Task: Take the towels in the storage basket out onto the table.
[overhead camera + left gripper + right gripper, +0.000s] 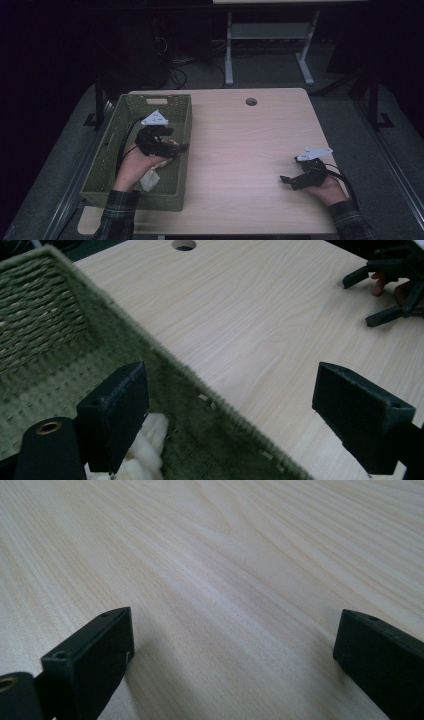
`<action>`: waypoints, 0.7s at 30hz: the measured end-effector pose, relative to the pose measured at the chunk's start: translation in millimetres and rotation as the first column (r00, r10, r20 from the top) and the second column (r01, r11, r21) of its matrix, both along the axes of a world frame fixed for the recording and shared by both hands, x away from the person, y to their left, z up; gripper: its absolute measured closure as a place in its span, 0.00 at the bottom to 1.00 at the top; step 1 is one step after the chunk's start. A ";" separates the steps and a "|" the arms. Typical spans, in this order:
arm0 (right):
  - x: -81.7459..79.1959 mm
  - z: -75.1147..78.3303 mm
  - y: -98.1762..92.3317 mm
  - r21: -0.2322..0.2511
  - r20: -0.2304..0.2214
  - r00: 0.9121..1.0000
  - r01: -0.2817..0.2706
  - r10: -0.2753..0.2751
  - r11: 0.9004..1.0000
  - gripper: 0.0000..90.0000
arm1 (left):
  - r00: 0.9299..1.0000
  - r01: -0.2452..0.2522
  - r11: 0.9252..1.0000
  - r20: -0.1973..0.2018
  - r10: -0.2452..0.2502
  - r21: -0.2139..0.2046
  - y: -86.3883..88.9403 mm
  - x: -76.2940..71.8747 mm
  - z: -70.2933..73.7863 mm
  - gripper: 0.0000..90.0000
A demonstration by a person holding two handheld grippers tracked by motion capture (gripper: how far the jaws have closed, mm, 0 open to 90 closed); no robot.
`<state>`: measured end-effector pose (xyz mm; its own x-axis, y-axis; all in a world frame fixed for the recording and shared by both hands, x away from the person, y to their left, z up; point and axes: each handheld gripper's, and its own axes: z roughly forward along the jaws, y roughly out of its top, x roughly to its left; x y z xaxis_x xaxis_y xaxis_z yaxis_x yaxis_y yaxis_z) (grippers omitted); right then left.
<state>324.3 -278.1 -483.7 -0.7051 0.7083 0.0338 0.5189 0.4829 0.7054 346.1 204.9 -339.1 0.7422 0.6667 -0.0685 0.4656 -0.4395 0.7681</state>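
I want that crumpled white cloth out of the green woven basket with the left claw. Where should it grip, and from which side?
Probably from above: the crumpled white cloth lies low on the floor of the green woven basket, near its right wall, so the walls block a sideways approach. Pinch a raised fold. The left claw stands open above that wall, beside the cloth.

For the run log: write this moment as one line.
left gripper: open, over green basket rim | cream cloth: in basket | right gripper: open, low over bare table
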 end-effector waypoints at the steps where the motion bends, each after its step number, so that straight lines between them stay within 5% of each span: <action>1: -0.1 0.0 0.0 0.000 -0.001 1.000 0.000 0.000 1.000 0.03 | 1.000 -0.008 1.000 -0.001 0.008 -0.001 2.5 0.2 -0.2 0.16; 21: -0.1 0.1 0.1 -0.001 -0.001 1.000 0.001 -0.001 1.000 0.03 | 0.989 -0.149 0.986 0.000 0.149 0.071 55.5 9.8 -21.0 0.16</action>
